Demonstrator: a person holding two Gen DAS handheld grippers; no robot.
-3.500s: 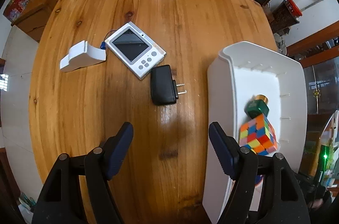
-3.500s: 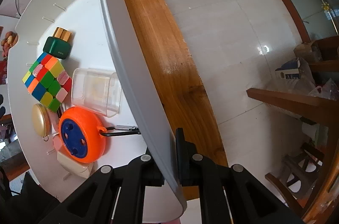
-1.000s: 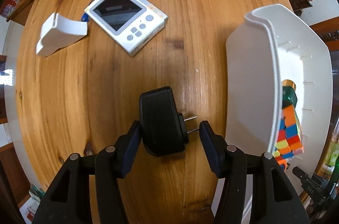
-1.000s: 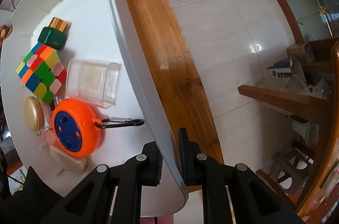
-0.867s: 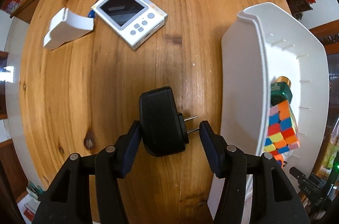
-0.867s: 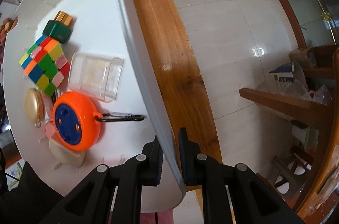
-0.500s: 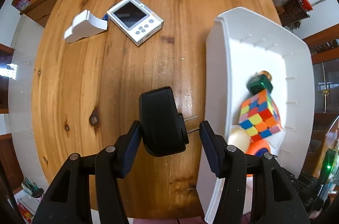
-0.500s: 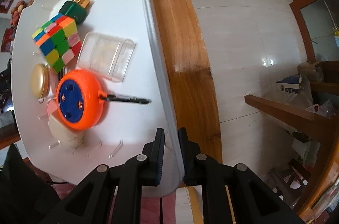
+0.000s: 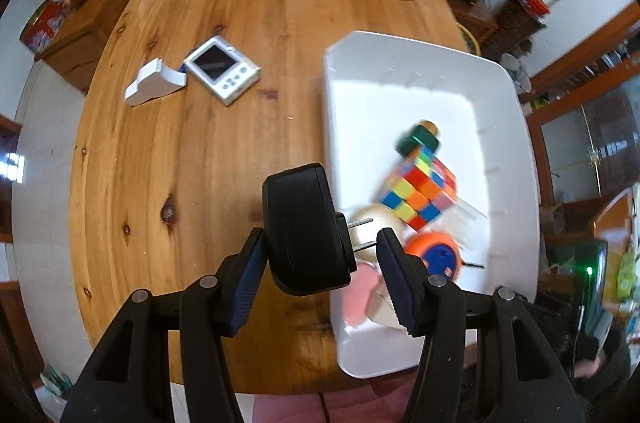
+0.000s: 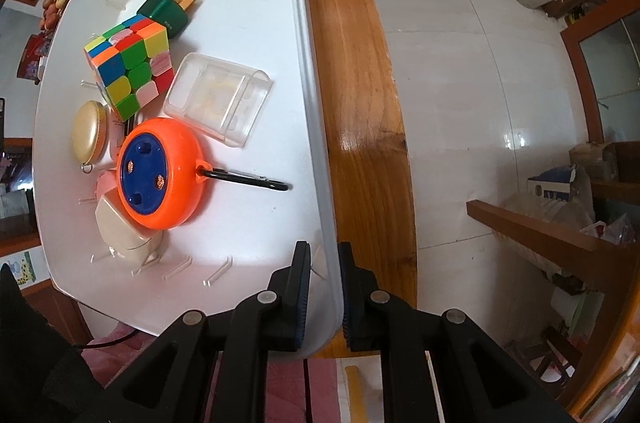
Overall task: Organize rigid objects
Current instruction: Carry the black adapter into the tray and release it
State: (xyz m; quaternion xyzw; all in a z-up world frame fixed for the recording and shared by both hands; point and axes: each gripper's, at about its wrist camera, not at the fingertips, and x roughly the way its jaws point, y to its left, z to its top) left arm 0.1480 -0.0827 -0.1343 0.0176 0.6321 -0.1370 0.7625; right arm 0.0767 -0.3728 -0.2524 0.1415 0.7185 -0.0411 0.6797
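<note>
Our left gripper (image 9: 322,255) is clamped on the black plug (image 9: 304,231), its left pad on the body and its right pad at the two prongs, which point right. We carry the plug clear of the bench (image 9: 208,143), right at the near left wall of the white bin (image 9: 508,183). Ahead and to the right of this gripper, inside the bin, lie the cube (image 9: 418,193), a green bottle (image 9: 418,139) and the orange reel (image 9: 434,255). Far ahead to the left, on the bench, sit a white screen device (image 9: 222,69) and a white holder (image 9: 154,85) beside it.

Our right gripper (image 10: 324,287) is closed on the bin's wall (image 10: 316,143), one pad inside and one outside. Left of it in the bin we see a clear box (image 10: 218,99) next to the cube (image 10: 128,65) and reel (image 10: 160,173).
</note>
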